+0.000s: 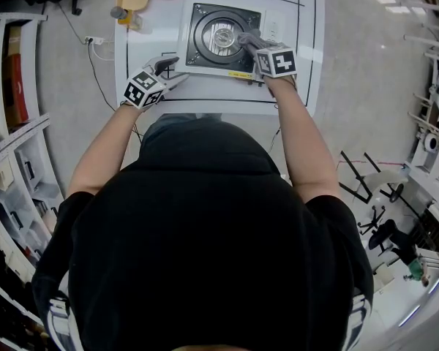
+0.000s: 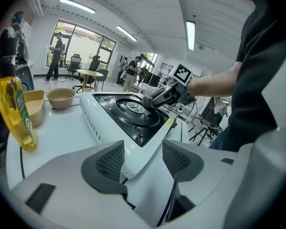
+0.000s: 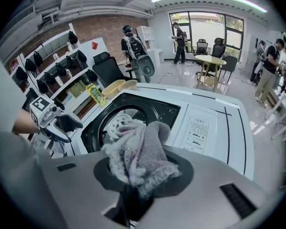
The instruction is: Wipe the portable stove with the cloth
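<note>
**Stove wipe: cloth at the burner ring**

- **Stove** [image 1: 205,22]: white case with a black top plate and a round burner [image 1: 223,36] at its centre. It sits on the white table [image 1: 307,64], straight in front of the person.
- **Right gripper** [image 1: 249,40]: jaws clamped on a bunched grey cloth [image 3: 139,154], with the wad sticking out past the tips. It points steeply down at the plate just right of the burner, and the cloth appears to touch the plate.
- **Left gripper** [image 2: 143,162]: jaws wide, with the stove's near left corner between them. The pads seem to bear on the corner as a brace.
- **Handling, as judged:**
  - Press only the cloth wad on the plate, never the jaw tips.
  - Sweep in arcs round the burner ring, then out to the plate's corners.
  - Use light pressure, so the stove does not slide against the left brace.
  - A firm clamp should stop the cloth dragging free.
</note>
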Demonstrator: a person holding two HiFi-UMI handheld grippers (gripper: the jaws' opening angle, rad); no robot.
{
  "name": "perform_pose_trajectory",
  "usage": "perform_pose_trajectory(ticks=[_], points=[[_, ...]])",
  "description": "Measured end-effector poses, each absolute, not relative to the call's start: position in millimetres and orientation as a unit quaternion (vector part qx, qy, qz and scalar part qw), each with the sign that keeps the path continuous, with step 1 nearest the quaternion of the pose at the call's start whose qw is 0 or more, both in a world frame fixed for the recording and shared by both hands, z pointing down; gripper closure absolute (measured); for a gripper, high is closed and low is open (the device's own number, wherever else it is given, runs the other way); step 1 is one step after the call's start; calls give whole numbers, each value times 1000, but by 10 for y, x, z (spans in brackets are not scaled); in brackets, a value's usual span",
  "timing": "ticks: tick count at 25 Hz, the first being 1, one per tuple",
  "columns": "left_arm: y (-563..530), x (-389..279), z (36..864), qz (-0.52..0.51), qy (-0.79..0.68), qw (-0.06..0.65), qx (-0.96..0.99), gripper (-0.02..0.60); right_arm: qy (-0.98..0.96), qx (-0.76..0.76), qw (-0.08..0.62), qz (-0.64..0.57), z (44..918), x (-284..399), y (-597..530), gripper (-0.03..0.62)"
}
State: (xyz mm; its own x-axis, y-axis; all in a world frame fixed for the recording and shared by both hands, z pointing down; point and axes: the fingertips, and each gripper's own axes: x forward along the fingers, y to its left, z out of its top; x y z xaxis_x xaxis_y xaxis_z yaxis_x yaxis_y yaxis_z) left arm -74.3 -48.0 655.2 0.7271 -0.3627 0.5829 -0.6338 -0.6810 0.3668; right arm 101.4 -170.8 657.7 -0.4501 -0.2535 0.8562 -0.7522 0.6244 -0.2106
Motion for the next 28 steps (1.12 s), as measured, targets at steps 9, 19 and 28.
perform_pose_trajectory(ticks=[9,19,28], points=[[-471,-745,6556,242,-294,281,881,311,-803,285,434,293,6589,877,-1274,484],[-457,-748,6534,238,-305,279,879,311,-818,237,447,274,6584,493,-917,484],[-450,-748,6533,238,-310,278,877,311,-826,210,457,254,6587,245,-753,484]])
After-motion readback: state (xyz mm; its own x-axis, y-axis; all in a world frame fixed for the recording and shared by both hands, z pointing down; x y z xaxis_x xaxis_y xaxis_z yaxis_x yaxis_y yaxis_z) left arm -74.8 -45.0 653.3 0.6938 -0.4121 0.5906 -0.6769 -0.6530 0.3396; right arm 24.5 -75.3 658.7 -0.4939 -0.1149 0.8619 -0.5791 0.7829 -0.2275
